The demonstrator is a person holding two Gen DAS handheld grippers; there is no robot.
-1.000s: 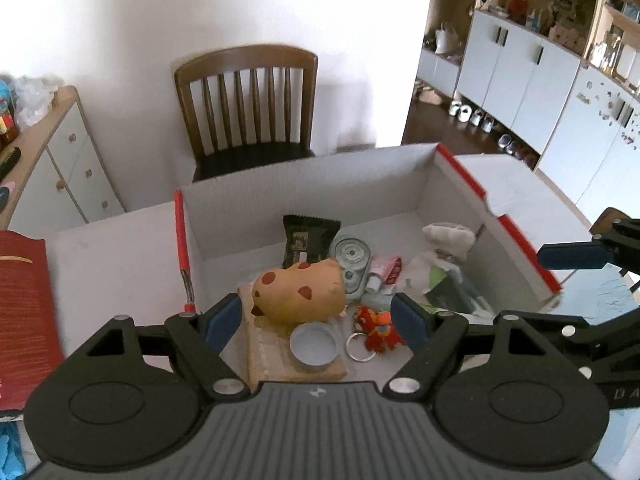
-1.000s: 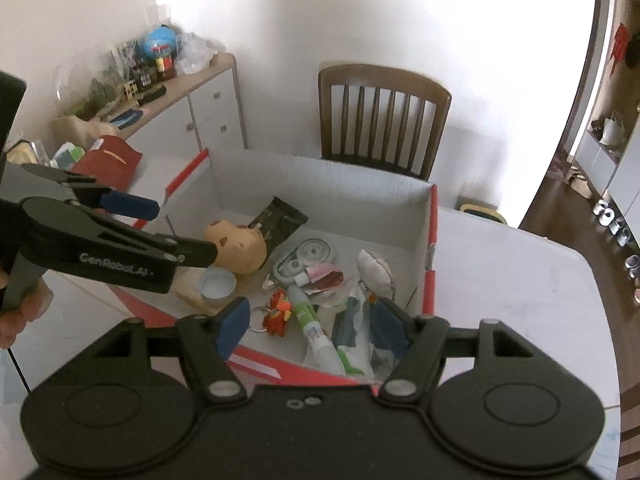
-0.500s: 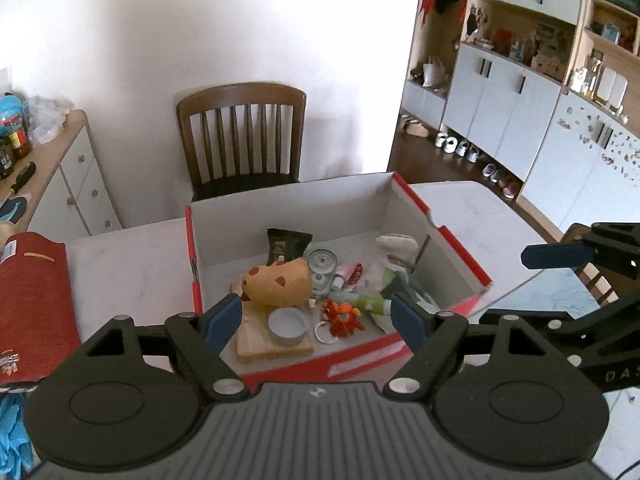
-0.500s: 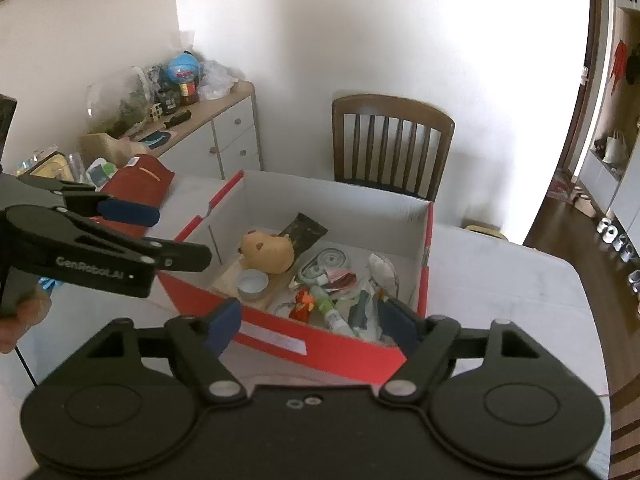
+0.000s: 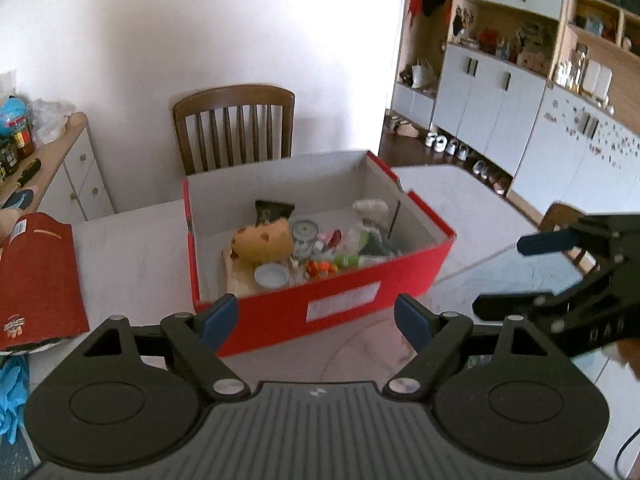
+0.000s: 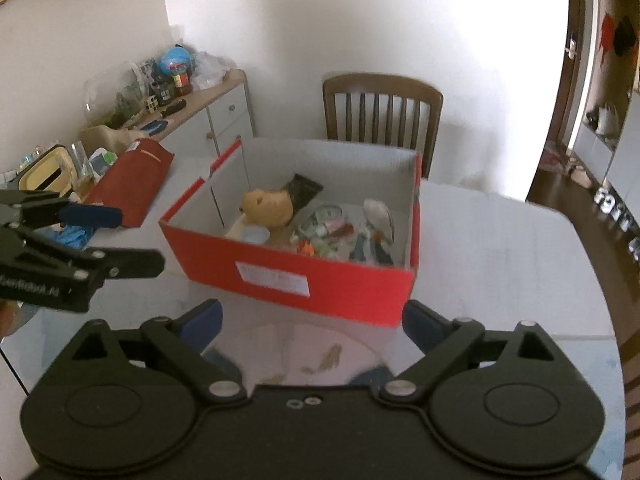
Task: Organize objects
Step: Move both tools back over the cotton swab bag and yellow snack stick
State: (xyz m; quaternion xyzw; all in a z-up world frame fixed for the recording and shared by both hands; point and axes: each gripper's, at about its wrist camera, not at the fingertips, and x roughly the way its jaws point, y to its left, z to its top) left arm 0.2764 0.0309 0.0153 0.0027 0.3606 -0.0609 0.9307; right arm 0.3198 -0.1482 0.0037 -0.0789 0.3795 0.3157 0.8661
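— Red cardboard, the box (image 5: 340,300); it sits on the pale tabletop (image 5: 132,248) with a white label on its near wall, and it is open at the top.

— What lies inside it?

— A tan plush toy (image 5: 264,242) with brown spots toward the left; a small white round lid (image 5: 272,275) just in front of it; a dark snack packet (image 5: 272,211) behind, near the back wall; an orange-red keychain figure (image 5: 320,267), a roll of tape (image 5: 305,232) and some tubes and wrappers jumbled toward the right; the smaller pieces are too blurred to name.

— And the grippers?

— Both hang short of the box, on its near side; the left gripper (image 5: 316,320) has its jaws apart with nothing between them, and they have just been opening a little; the right gripper (image 6: 312,320) has its jaws spread wide, just been opening as well, likewise empty.

— Anything else around?

— A red bag (image 5: 36,280) lies on the tabletop left of the box, well apart from it; a wooden chair (image 5: 234,128) stands behind the far wall of the box; a sideboard (image 6: 208,120) with clutter on top runs along the left wall.
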